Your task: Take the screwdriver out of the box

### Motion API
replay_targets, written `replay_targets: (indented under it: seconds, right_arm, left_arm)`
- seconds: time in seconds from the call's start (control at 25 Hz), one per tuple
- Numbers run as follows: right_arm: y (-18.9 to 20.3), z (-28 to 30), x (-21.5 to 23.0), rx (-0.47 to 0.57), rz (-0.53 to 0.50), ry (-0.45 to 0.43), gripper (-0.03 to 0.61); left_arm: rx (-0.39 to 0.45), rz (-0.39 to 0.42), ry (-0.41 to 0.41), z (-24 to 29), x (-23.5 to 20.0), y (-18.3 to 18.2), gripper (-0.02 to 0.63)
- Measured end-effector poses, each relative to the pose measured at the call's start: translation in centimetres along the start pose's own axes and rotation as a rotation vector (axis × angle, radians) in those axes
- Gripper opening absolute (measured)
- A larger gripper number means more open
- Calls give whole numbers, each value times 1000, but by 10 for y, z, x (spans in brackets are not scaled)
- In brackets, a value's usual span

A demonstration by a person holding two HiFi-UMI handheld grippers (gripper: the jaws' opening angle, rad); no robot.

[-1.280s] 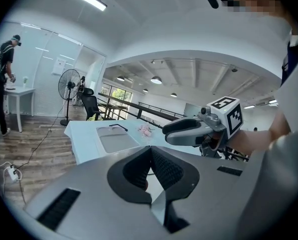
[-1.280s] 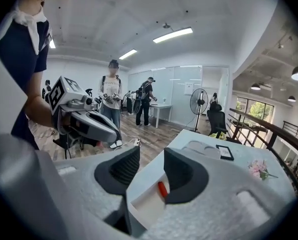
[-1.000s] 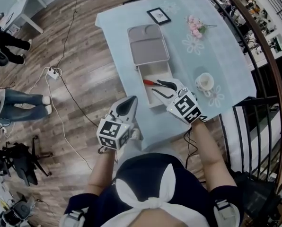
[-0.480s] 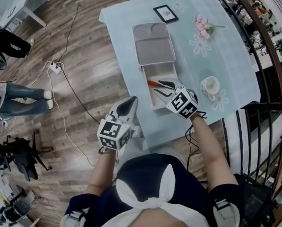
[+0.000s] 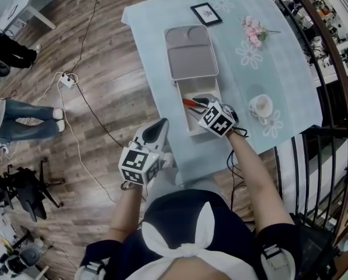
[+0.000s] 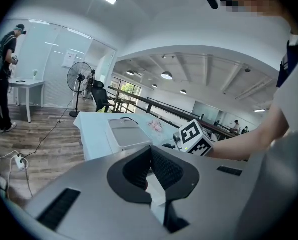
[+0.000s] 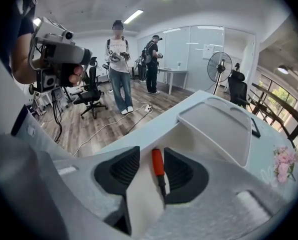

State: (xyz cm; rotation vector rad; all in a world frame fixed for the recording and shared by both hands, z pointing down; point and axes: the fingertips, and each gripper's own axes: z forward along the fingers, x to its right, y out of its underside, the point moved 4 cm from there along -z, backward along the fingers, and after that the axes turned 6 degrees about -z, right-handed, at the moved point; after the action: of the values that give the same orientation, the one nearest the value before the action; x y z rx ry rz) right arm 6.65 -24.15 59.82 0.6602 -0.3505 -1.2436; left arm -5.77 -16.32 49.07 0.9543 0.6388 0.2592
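Observation:
A white box (image 5: 206, 89) stands open on the pale blue table (image 5: 279, 69), its grey lid (image 5: 190, 54) folded back on the far side. In it lies a screwdriver (image 5: 189, 102) with a red handle. My right gripper (image 5: 201, 105) reaches into the box, open. In the right gripper view the screwdriver (image 7: 158, 165) lies between the two pads of the right gripper (image 7: 151, 160), untouched on the left side and close to the right pad. My left gripper (image 5: 156, 130) hangs off the table's near left edge, shut and empty. The left gripper (image 6: 150, 156) points toward the box.
On the table are a framed picture (image 5: 205, 13), pink flowers (image 5: 253, 32) and a cup on a saucer (image 5: 260, 105). A railing (image 5: 331, 69) runs along the right. Cables and a power strip (image 5: 66, 83) lie on the wooden floor at left, where people (image 7: 120, 64) stand.
My right gripper has moved forward and left into the box, so its jaws now straddle the screwdriver. The left gripper has stayed where it was.

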Motion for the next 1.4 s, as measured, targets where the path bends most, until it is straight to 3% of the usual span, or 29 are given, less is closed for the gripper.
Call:
replay_targets:
  seconds: [0.6, 1.12, 1.4]
  right_arm:
    - [25, 52, 4, -164, 27, -58, 150]
    - [34, 71, 7, -234, -5, -72, 149]
    - [35, 72, 11, -230, 4, -59, 101]
  left_arm:
    - [-16, -28, -23, -5, -16, 5, 17]
    - [-28, -35, -26, -1, -22, 6, 17]
    - [-28, -40, -28, 0, -24, 6, 17]
